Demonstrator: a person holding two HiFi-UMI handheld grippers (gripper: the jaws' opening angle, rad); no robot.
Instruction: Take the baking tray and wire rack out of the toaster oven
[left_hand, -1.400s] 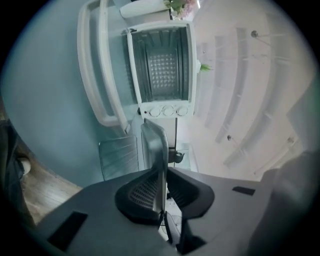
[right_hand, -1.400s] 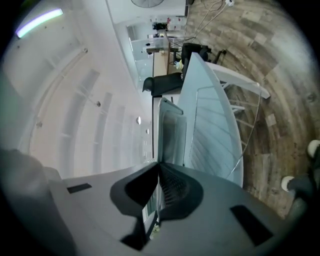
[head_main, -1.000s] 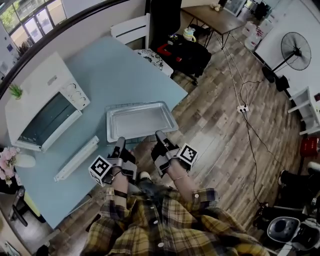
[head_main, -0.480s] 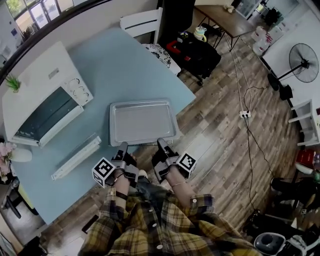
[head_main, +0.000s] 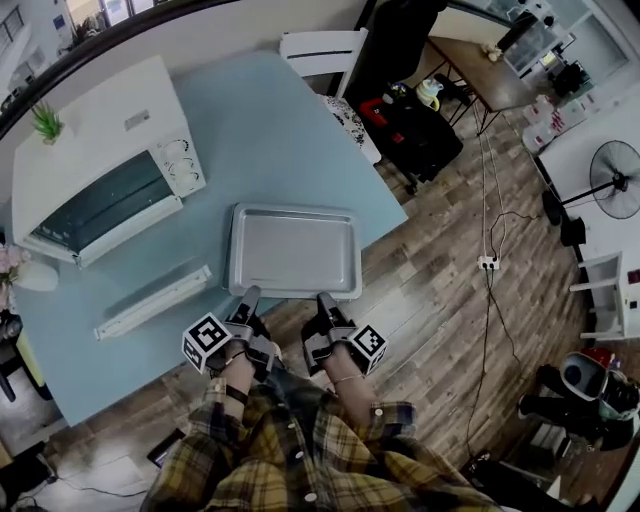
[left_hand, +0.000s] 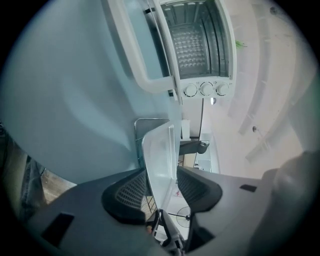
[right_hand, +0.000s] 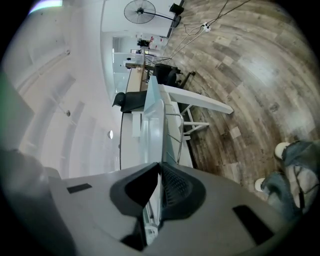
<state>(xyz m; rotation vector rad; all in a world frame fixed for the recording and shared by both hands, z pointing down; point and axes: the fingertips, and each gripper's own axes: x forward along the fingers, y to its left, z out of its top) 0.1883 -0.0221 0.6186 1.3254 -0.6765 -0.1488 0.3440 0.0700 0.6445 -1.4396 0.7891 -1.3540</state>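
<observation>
As the left gripper (head_main: 248, 297) has just been opening, loose round the near rim of the tray (head_main: 295, 250), release the right gripper (head_main: 324, 300), clamped there, too.

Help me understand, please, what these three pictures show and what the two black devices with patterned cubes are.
There is no robot: a person in a plaid shirt holds the left hand-held gripper and the right hand-held gripper; the patterned cubes are parts of them. The head view comes from a camera on the person's head, looking down. The two gripper views come from cameras riding on each gripper, looking along its jaws. On the blue table are a white toaster oven with its door open, a long pale item I cannot identify, and the baking tray at the near edge. The right gripper is shut on the tray's rim; the left one's jaws have just been opening, with the rim between them.
</observation>
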